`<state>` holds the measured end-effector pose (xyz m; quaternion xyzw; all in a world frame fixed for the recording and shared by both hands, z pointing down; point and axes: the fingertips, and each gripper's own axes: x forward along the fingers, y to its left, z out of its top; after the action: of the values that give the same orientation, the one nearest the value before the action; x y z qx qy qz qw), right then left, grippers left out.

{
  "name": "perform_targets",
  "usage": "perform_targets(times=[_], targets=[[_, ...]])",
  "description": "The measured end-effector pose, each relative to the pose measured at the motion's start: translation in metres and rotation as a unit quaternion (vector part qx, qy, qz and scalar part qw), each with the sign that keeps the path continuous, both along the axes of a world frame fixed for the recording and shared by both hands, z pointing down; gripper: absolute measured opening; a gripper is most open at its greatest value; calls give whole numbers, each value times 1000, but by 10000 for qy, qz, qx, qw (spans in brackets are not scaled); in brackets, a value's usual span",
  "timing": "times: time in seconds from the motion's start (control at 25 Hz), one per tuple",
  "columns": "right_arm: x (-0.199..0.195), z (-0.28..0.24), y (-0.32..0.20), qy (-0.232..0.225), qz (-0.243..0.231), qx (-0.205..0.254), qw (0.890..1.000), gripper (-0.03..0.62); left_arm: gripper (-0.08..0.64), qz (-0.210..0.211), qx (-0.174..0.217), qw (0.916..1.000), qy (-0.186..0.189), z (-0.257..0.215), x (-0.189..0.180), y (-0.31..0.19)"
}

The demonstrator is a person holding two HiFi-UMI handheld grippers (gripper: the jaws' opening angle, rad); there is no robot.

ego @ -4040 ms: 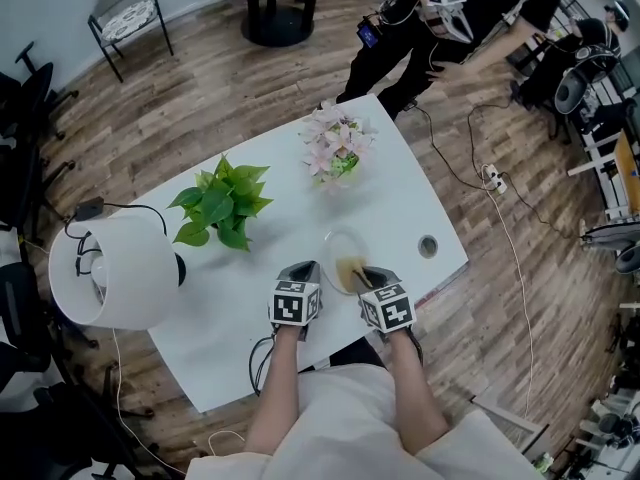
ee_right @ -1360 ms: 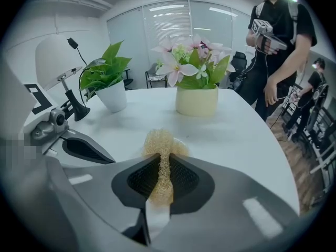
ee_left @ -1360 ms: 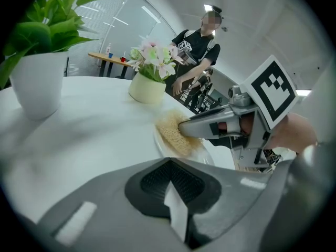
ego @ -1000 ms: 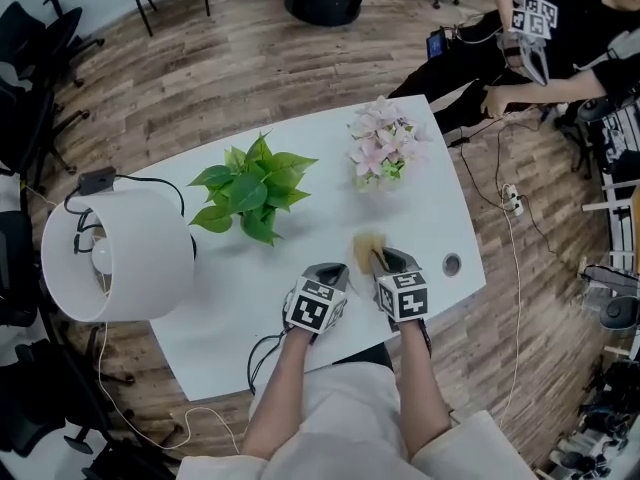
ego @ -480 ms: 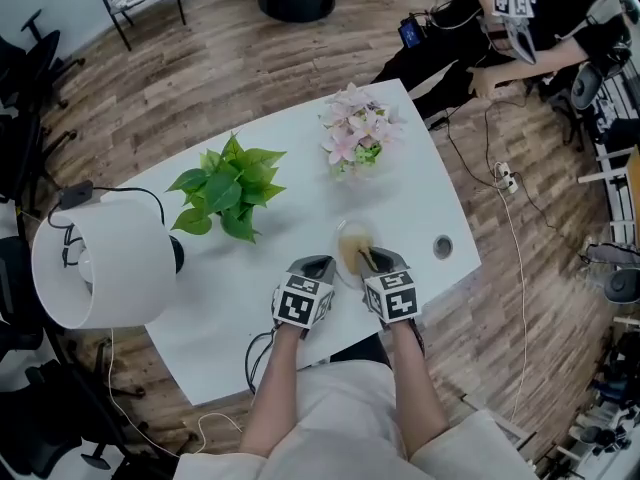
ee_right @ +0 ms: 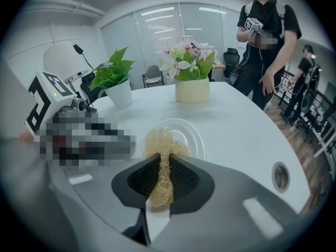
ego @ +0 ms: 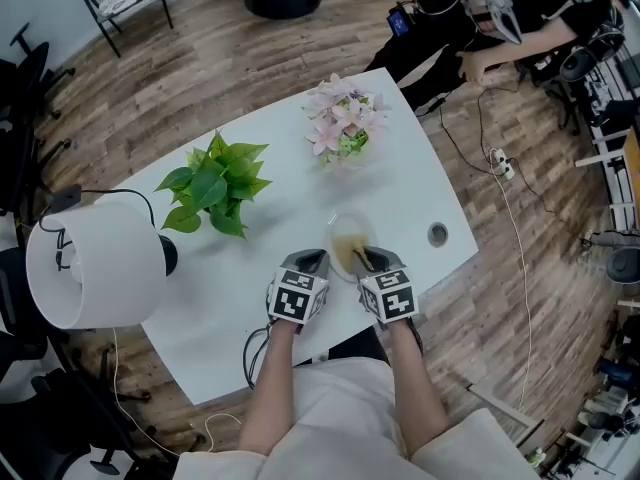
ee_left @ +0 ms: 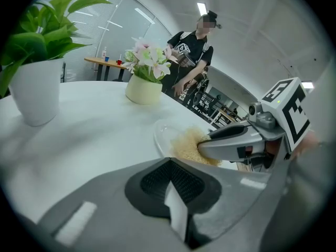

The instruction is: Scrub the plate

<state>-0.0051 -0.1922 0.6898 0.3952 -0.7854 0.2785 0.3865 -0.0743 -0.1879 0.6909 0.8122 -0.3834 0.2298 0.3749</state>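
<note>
On tabletop [ego: 300,193] | right gripper [ego: 364,260] fingers clamped on scrubber [ee_right: 160,142], scrubber on plate [ee_right: 193,135] | left gripper [ego: 306,261] fingers together, empty, just beside plate

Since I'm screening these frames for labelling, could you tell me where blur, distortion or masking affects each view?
Head view: evenly lit, but the wide lens bows the table edges. Left gripper view: dark round vignette, and the near left claw is slightly soft. Right gripper view: the plate and scrubber are sharp, with a mosaic patch at left.
</note>
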Motion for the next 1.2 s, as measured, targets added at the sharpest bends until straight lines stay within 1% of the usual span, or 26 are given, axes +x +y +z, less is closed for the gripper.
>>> perform_targets(times=[0.12,0.4,0.48,0.6,0.68,0.76,0.88,0.96,1.12,1.2], targets=[[4,-1,6,1,33,-18,10000,72,2,-14,-1,10000,2,-1,-1,0],[14,-7,21,13,102,27,9999,72,2,52,96,9998,-144,1,-1,0],[16,-9,24,1,109,31,9999,72,2,-65,88,9999,-81,1,-5,-3],[22,-14,33,-25,121,-18,9999,72,2,-237,-32,9997,60,1,-7,-2],[27,-16,39,-83,146,-57,9998,73,2,-300,-69,9995,75,1,-8,-3],[30,-17,41,-159,132,-130,9997,74,2,-441,-35,9990,12,2,-11,-9],[39,-24,50,-222,32,-221,9995,72,2,-980,-146,9950,-103,4,-25,-2],[45,-37,49,-318,5,-120,9994,73,2,-1226,-152,9922,-162,-7,-33,7],[55,-65,40,-585,-15,235,9980,72,2,-1187,108,9917,-486,-41,-26,24],[57,-72,38,-739,-73,338,9967,72,2,-1301,231,9895,-578,-56,-23,30]])
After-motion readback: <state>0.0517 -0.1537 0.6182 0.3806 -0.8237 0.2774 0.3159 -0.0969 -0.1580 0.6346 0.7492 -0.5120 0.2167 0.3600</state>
